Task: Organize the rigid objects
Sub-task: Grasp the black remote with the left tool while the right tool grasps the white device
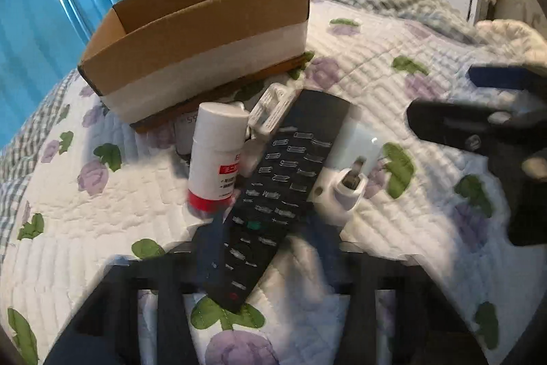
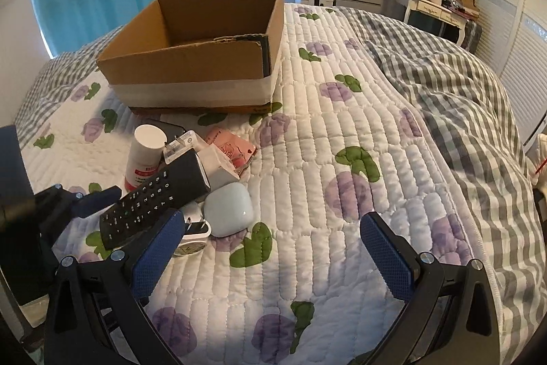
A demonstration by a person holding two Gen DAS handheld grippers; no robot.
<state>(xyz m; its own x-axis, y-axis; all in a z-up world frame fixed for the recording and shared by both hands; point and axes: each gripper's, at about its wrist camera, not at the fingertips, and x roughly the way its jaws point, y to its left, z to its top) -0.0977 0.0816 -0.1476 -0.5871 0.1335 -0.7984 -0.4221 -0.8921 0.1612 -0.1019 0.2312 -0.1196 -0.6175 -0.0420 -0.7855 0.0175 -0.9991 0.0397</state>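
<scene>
Left wrist view: the left gripper [image 1: 270, 265] sits at the near end of the black remote [image 1: 273, 197], one finger at each side; blur hides whether they clamp it, so I cannot tell. The remote lies atop a pile on the bed's quilt [image 1: 85, 228], beside a white bottle [image 1: 217, 153] and a white plug adapter [image 1: 345, 187]. The cardboard box [image 1: 205, 50] stands just behind the pile; its floor is hidden here. The step looks like picking up the remote; next would be a firm grip, then a lift over the box's near wall.

Right wrist view: the right gripper [image 2: 270, 252] hangs wide open and empty over bare quilt, right of the pile. A pale blue case [image 2: 229, 211] and a pink packet [image 2: 232, 151] also lie there. The box interior that shows holds nothing.
</scene>
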